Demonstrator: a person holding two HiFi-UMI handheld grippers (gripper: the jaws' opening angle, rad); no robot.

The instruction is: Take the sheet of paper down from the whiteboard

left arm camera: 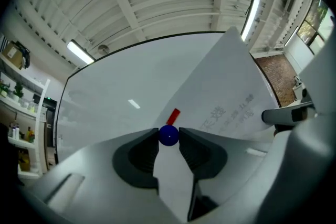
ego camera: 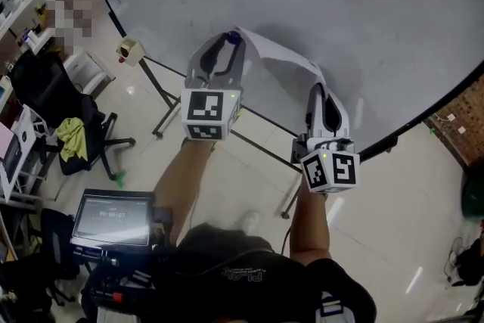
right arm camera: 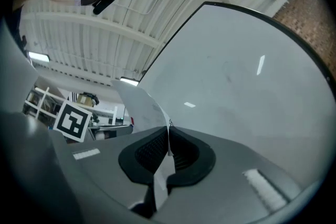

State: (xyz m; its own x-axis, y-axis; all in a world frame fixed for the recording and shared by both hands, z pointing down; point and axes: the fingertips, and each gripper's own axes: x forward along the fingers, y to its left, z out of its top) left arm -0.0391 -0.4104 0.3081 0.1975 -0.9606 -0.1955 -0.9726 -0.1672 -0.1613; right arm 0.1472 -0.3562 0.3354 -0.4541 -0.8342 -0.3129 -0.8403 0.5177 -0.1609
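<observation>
The white sheet of paper hangs curled between my two grippers in front of the whiteboard. My left gripper is shut on a small blue ball magnet at the sheet's left end. In the left gripper view the sheet carries grey print and a red mark. My right gripper is shut on the sheet's right edge, and in the right gripper view the paper runs straight into the closed jaws. The sheet bows away from the board.
The whiteboard's stand legs reach onto the tiled floor. A black office chair with a yellow cloth stands at the left, and a lit screen sits near my waist. A person stands at the far upper left.
</observation>
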